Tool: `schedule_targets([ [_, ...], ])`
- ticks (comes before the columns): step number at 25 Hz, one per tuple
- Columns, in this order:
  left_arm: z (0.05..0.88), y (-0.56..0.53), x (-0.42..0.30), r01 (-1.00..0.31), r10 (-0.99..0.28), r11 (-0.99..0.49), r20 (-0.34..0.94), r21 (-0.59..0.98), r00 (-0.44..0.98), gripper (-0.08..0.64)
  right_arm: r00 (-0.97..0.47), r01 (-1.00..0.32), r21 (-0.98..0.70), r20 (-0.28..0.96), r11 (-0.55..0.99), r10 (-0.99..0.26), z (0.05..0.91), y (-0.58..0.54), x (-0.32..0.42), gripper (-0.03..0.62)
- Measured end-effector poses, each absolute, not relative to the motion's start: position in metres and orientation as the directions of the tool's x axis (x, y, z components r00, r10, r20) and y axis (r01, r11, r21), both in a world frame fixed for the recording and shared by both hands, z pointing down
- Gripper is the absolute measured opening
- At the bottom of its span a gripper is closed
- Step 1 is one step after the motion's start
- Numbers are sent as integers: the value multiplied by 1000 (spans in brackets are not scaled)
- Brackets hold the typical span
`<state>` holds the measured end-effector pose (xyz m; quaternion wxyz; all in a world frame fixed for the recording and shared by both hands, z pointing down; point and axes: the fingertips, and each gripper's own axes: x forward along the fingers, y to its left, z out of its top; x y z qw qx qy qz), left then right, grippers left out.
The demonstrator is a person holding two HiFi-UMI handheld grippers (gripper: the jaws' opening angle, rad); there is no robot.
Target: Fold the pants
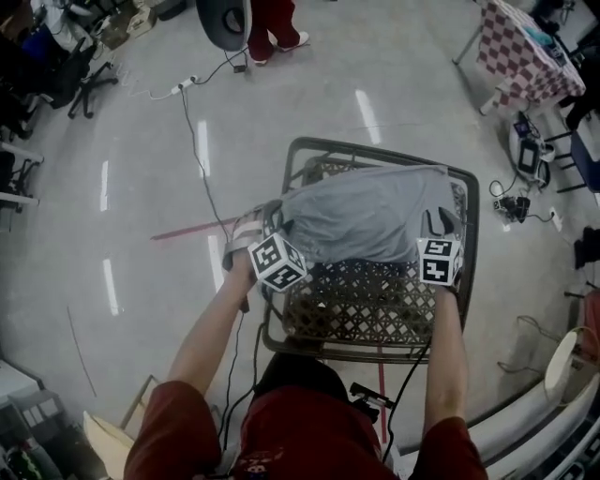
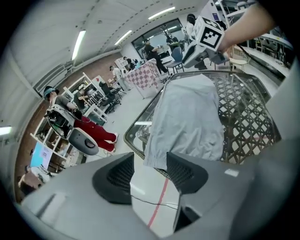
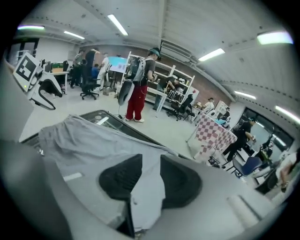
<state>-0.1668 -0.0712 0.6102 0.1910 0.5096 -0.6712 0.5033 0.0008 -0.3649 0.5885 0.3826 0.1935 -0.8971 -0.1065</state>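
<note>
Grey pants (image 1: 366, 220) lie folded across the far half of a dark lattice-top table (image 1: 375, 352). My left gripper (image 1: 267, 220) hovers at the pants' left edge. In the left gripper view its jaws (image 2: 150, 161) stand open with only floor between them, and the pants (image 2: 187, 117) hem lies just beyond. My right gripper (image 1: 439, 223) is at the pants' right edge. Its jaws (image 3: 151, 164) stand apart above the grey cloth (image 3: 89, 140), which shows through the gap; the pads do not press on it. Each gripper view shows the other gripper: the right gripper (image 2: 199, 51) and the left gripper (image 3: 44, 89).
A person in red trousers (image 1: 272, 28) stands on the floor beyond the table. A checkered table (image 1: 525, 52) stands at far right, an office chair (image 1: 84, 84) at far left. A cable (image 1: 197, 141) and a red tape line (image 1: 187, 230) run over the floor at left.
</note>
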Motion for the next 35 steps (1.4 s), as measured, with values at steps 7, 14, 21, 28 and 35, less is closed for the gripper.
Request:
schedule_targets([
  [7,549,-23,-113,-867,-617,123,647,-482,-447,226,-725,-338,273,534,901,-434,526,-251,59,110],
  [14,442,12,-30,-847,-821,323,320,-421,-472,224,-826,-448,147,308,882,-471,429,-148,133,110],
  [21,360,47,79,-933,-937,333,65,-139,-344,213,-868,-485,34,108,874,-485,344,-58,200,110],
  [28,328,74,142,-957,-958,286,-7,-46,-286,123,-897,-442,-63,62,895,-438,317,-1,238,110],
  [35,307,90,155,-962,-962,267,-65,-51,-264,6,-892,-453,-61,24,890,-452,308,17,244,14],
])
